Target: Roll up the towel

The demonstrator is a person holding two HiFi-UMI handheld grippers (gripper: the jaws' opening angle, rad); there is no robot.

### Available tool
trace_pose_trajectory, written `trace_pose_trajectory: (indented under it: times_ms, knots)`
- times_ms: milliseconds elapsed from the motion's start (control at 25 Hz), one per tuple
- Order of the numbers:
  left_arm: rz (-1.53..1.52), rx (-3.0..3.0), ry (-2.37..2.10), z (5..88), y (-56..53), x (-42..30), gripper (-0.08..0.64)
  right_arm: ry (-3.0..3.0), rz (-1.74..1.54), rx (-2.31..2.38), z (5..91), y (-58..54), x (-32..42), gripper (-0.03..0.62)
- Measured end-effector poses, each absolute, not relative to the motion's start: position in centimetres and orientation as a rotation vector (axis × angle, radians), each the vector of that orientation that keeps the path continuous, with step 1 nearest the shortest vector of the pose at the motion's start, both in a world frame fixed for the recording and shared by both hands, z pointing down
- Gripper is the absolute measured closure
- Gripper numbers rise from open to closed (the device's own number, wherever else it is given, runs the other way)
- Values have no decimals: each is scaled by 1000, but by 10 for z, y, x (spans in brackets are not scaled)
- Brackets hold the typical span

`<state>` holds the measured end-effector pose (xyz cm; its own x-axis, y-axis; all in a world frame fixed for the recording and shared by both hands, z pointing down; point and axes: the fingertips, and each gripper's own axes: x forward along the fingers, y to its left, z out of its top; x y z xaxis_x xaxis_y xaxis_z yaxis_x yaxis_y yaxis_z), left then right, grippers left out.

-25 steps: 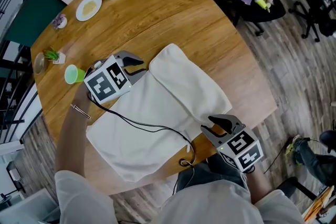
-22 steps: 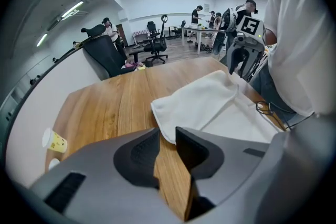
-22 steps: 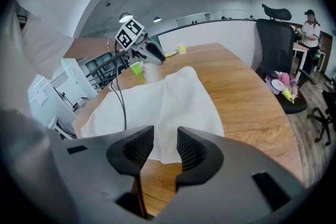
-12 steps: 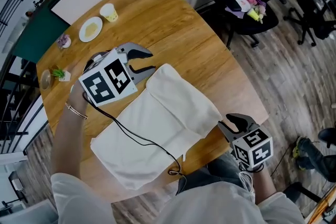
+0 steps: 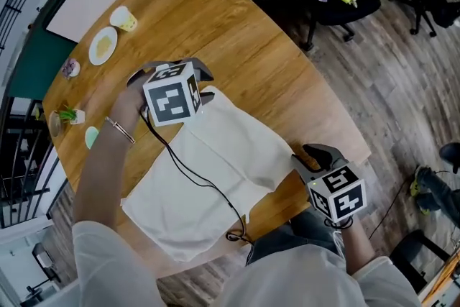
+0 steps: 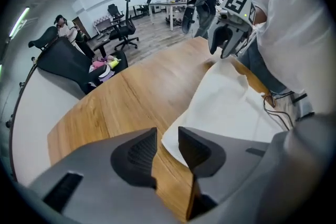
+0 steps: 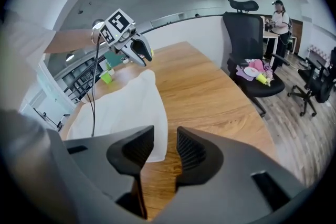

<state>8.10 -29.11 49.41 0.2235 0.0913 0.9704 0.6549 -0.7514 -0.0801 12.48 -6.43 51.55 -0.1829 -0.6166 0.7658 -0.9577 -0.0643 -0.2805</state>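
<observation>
Across the desk [image 5: 237, 32] a limp towel [image 5: 244, 144] is laid, best pinched at its end corners by the just-opened left tongs [image 6: 167, 145] and parted right tongs [image 7: 165, 147], both empty.

The left gripper [image 5: 207, 83] covers part of the towel's [image 5: 244, 147] far edge.

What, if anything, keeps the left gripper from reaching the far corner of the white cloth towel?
Probably nothing, so yes: the left gripper hangs right over that corner of the white cloth towel. Its jaws stand slightly apart after just opening, and only the bare wooden table lies around.
</observation>
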Motion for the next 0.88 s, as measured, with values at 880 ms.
trace_pose_trajectory:
  times_ms: [880]
  knots:
    - [-1742, -1763, -962, 563, -282, 77, 482, -1779, 1323, 1494, 557, -58, 109, 526]
